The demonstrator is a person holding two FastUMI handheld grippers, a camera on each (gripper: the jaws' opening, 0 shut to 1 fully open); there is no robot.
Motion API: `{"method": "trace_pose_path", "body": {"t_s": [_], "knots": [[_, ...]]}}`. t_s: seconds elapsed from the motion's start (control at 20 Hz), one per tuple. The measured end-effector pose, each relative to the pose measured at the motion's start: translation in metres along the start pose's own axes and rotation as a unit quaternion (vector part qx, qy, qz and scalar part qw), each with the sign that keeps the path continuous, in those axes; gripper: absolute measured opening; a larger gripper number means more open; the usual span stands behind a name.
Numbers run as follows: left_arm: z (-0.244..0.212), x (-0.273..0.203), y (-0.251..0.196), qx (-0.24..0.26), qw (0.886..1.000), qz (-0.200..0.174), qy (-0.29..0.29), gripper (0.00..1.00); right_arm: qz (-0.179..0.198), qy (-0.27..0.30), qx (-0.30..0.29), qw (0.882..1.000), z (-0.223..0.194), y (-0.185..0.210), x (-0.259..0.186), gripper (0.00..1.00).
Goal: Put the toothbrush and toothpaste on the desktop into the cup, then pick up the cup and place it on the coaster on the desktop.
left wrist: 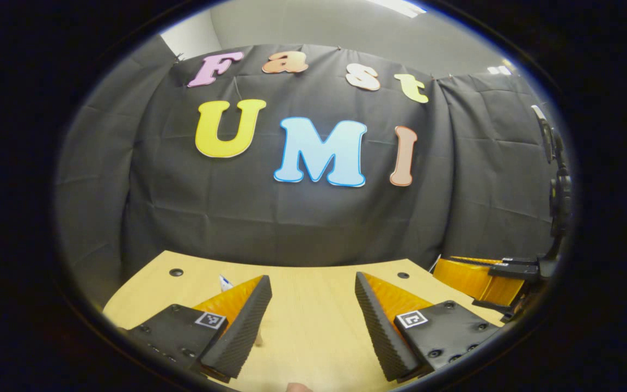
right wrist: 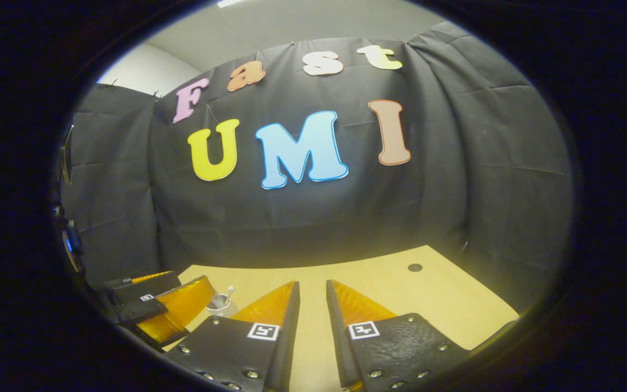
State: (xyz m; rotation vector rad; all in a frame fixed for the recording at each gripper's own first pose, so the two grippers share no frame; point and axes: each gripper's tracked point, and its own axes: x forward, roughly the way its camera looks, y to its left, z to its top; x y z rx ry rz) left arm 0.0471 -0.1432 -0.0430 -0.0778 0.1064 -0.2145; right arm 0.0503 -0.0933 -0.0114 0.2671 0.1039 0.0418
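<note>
Dim, overhead-lit, sharp; heavy fisheye edge warping.

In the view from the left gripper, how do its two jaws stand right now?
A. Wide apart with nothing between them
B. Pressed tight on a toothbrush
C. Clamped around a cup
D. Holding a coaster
A: the left gripper has its jaws spread wide, and just bare wooden desk shows in the gap between them.

No legible text, only square coded markers on the tongs (left wrist: 313,326).
</note>
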Motion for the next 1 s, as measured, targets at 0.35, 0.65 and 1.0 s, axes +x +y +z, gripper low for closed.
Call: {"method": "trace_pose_path", "body": {"t_s": [0.35, 0.65, 1.0], "knots": [[0.003, -0.007, 0.011, -0.004, 1.0, 0.014, -0.006, 0.98, -0.018, -0.065, -0.1, 0.993, 0.025, -0.006, -0.011, 0.31], [0.018, -0.016, 0.019, -0.011, 0.999, 0.039, -0.024, 0.98, -0.003, -0.092, -0.171, 0.981, 0.037, -0.001, -0.009, 0.31], [0.025, -0.025, 0.031, -0.019, 0.997, 0.064, -0.034, 1.0, 0.023, -0.11, -0.171, 0.979, 0.047, 0.01, -0.008, 0.31]]}}
